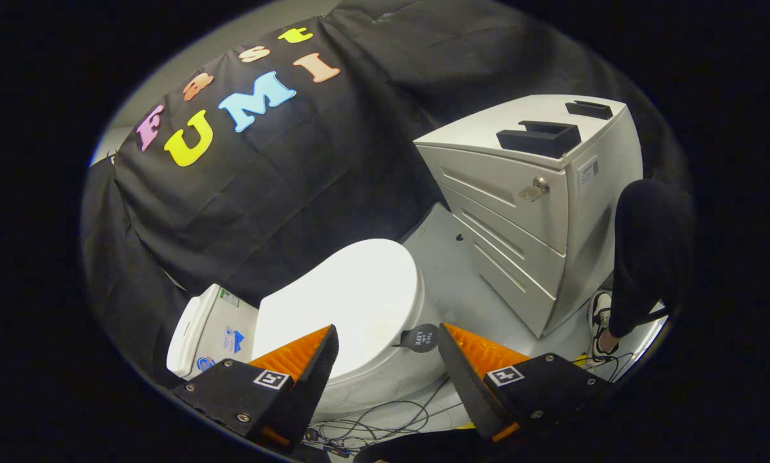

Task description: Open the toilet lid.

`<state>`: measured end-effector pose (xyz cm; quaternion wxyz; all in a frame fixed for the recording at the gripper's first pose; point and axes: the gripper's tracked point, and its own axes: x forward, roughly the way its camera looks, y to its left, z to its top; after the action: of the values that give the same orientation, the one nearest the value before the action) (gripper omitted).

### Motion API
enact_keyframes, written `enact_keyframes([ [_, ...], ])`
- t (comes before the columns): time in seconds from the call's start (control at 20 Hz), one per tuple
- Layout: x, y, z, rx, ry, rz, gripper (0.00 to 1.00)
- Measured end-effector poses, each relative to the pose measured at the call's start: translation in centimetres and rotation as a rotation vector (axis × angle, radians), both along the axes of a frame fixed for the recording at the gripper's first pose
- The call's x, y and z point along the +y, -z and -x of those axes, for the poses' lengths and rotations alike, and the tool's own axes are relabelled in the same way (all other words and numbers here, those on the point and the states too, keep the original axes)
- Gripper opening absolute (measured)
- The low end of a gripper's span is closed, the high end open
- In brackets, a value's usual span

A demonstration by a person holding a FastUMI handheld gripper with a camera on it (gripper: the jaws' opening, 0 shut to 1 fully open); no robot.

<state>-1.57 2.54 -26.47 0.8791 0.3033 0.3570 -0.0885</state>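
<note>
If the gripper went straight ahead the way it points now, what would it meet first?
Probably the closed toilet lid: it lies between and just ahead of the fingers of the open gripper, which holds nothing. Depth is hard to judge in this fisheye view, so how far off the lid is cannot be told.

White toilet lid (pixel 352 302) closed (flat on bowl), just beyond tool (pixel 388 347) fingers.

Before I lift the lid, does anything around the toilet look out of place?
Loose thin black cables sprawl on the floor at the white toilet's base, below the open claw. The closed lid looks intact.
</note>
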Motion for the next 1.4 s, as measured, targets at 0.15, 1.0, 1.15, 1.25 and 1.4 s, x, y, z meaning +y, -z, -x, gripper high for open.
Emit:
enact_keyframes([
  [0.15,-0.2,2.0,-0.3,0.049,0.046,-0.066,0.96],
  [1.0,-0.6,9.8,1.4,0.193,0.270,-0.283,0.91],
  [1.15,-0.6,10.0,1.3,0.176,0.292,-0.305,0.87],
  [1.25,-0.6,10.3,0.2,0.156,0.306,-0.341,0.83],
  [1.4,-0.3,11.0,-0.4,0.137,0.333,-0.390,0.73],
])
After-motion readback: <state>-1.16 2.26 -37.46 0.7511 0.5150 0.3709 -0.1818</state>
